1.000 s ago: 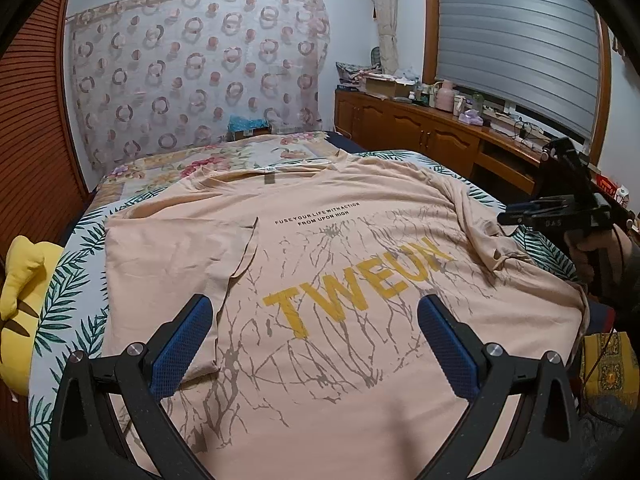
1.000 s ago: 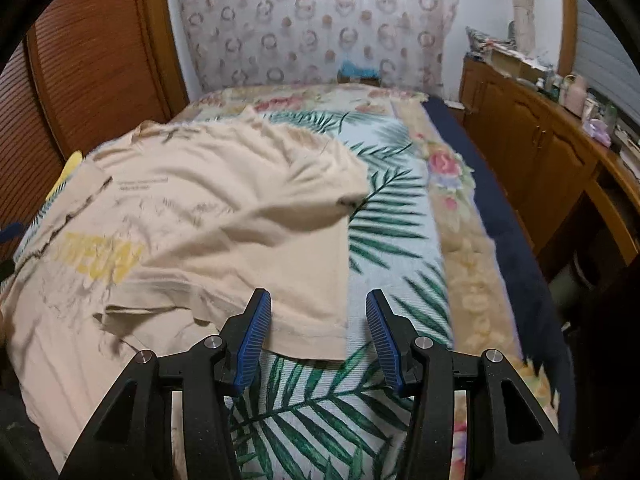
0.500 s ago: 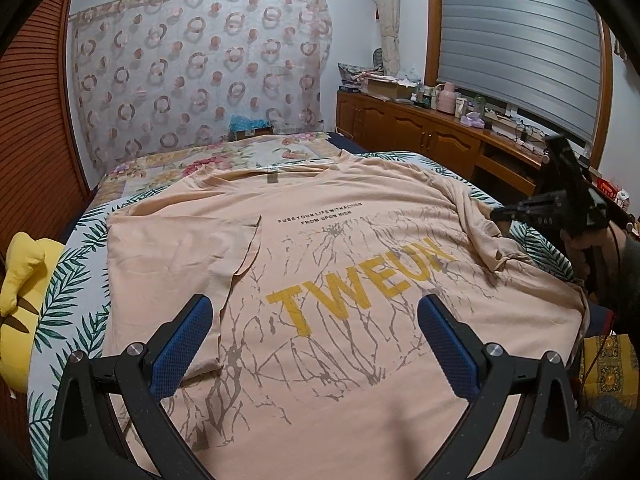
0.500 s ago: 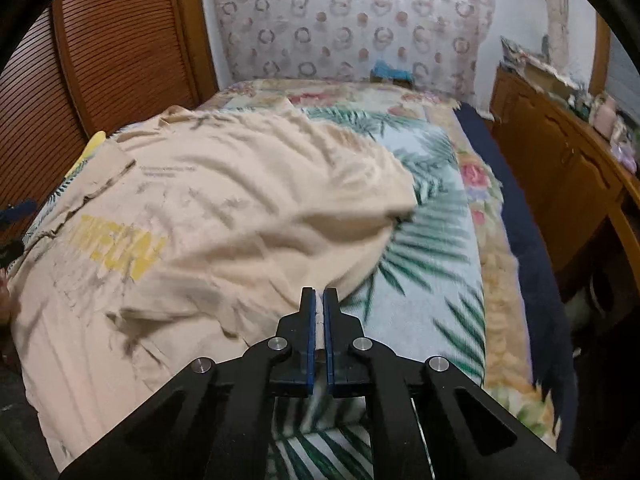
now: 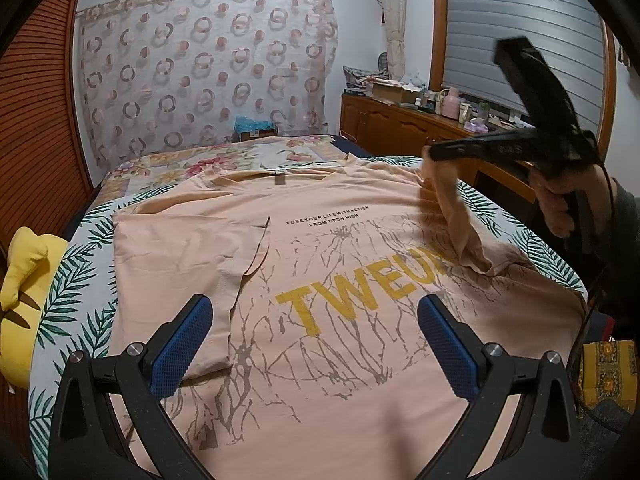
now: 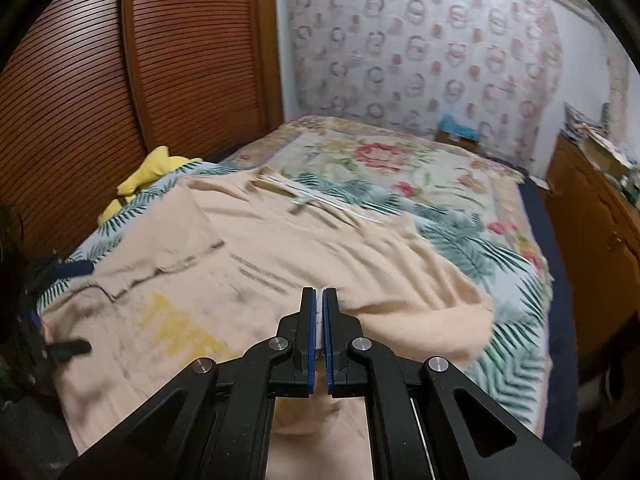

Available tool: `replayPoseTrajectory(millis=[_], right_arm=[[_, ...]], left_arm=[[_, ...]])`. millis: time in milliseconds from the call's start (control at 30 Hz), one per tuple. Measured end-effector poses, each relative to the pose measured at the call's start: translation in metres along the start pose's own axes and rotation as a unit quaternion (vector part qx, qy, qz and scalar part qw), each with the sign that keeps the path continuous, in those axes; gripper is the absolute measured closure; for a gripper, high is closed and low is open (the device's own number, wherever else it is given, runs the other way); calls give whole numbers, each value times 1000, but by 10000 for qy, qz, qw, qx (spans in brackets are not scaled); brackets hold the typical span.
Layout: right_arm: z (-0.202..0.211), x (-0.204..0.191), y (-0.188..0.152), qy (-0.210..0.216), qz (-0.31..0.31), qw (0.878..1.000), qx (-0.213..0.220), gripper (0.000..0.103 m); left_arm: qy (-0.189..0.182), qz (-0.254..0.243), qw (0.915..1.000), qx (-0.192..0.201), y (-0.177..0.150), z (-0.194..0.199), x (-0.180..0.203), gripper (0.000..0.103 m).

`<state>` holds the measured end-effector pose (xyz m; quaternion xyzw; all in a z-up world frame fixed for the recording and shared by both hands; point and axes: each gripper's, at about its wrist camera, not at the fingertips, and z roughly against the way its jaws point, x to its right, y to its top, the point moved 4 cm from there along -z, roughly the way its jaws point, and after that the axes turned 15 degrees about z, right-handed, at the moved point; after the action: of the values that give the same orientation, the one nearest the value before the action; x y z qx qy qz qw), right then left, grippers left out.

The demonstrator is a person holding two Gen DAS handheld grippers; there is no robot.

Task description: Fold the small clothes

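1. Left wrist view gives me the whole peach T-shirt (image 5: 320,280) spread print-up on the bed (image 5: 80,264), yellow lettering readable, one sleeve already folded in over the chest on the picture's left. My left gripper (image 5: 316,344) hangs above the hem, its blue pads spread wide with nothing between them.
2. Only this view shows the right gripper (image 5: 434,154) from outside: held in a hand (image 5: 568,200), lifted clear of the bed, with the other sleeve hanging from its tip.
3. Right wrist view shows the grip close up: right gripper (image 6: 319,312) pads pressed together, pinching a thin fold of shirt cloth (image 6: 400,292). It also shows the yellow plush (image 6: 148,176) against the slatted wooden doors (image 6: 120,80).
4. Surface: palm-leaf sheet on the near part of the bed, floral blanket (image 5: 224,156) beyond. A ring-patterned curtain (image 5: 200,80) covers the far wall. A wooden cabinet (image 5: 400,128) cluttered on top stands under a shuttered window (image 5: 520,40).
5. Against a second ago: the right pads stood open around the sleeve edge lying flat; now they are clamped and the sleeve is raised and drawn over the print. The left gripper has not shifted.
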<state>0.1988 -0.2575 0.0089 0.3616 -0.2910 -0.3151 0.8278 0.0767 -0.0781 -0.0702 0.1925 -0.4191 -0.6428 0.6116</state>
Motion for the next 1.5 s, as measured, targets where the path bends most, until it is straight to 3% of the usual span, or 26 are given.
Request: replayPoseTrajectory(millis=[133,300,367,467,767,1000,1067,1133,1267,1500], right_arm=[[-22,4,10,261,-71,9996,-110,99],[-26,13,12,-13,-101,9998,-181,72],[-24,9,7,-157,-54,9996,-213,70],[-18,0,-7,-361,5,9986,-394,70],[-11,-35,-68,-74,58,9966,-815,70],[-21,-56,-84,26,213,9948,-996,70],[-25,-58,-85,-56,390,9937,-1045,79],[-24,-58,-84,-113,451,9943,-963,96],[-7,-61,-82,56,499,9961,-719,99],[-1,-60,-93,183,440,9961,-746,99]], left_arm=[[1,39,10000,3,0,1,-3,0],[16,54,10000,4,1,1,-5,0],[19,69,10000,23,2,2,-5,0],[19,91,9999,44,3,2,-6,0],[23,99,9999,41,3,2,-8,0],[38,96,9999,22,2,2,-10,0],[43,103,9999,19,2,2,-10,0],[61,122,9999,18,1,2,-11,0],[93,172,9998,31,1,3,-17,0],[183,283,9994,91,10,4,-32,0]])
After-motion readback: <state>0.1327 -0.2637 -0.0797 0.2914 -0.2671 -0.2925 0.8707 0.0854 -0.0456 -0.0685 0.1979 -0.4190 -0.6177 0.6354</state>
